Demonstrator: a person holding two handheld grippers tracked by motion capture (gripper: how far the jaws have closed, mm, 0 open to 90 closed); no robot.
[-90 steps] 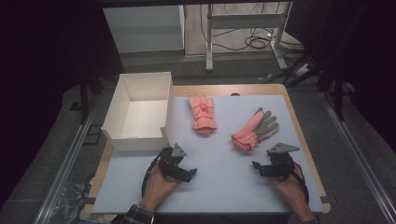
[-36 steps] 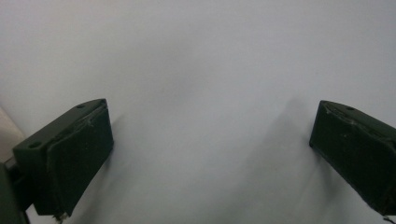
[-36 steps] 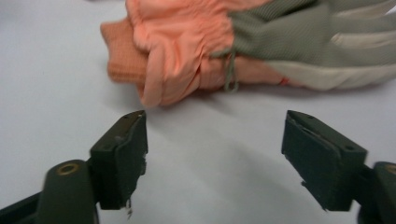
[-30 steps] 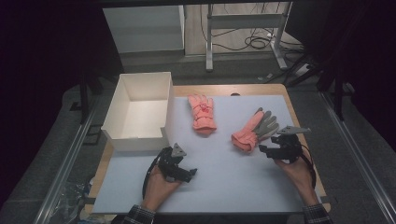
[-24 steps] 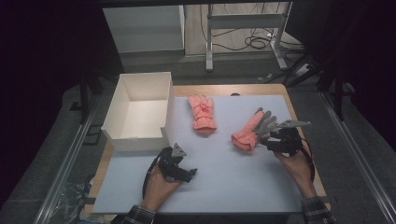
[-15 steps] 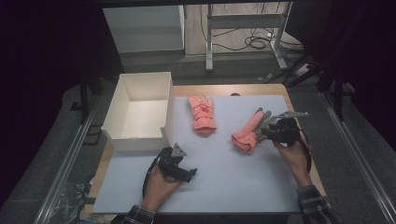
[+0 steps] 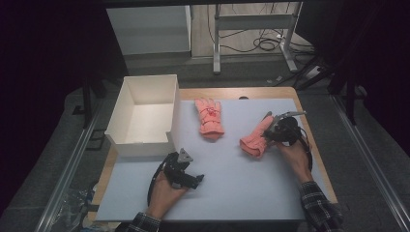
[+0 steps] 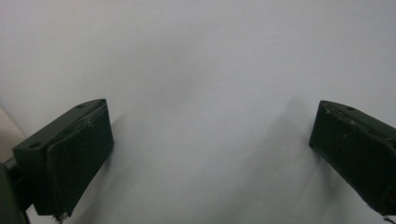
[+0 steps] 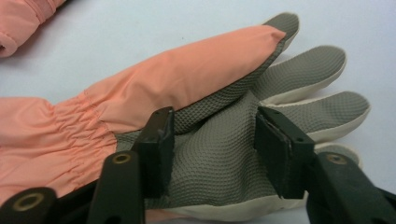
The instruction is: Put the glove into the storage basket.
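Right glove [image 9: 219, 154] lies palm up on the mat [image 7: 241, 174], right of the second glove [image 7: 211, 117]. Right gripper [image 9: 212, 140] straddles its palm, jaws just reopening slightly, pads not clearly pinching. Left gripper [image 7: 183, 170] rests spread, idle. Risk: shallow bite on taut fabric slips off.

White-topped table [image 7: 232, 179], open white box [image 7: 145, 116] at left, two pink gloves [image 7: 211, 116] [image 7: 255, 137] lying apart
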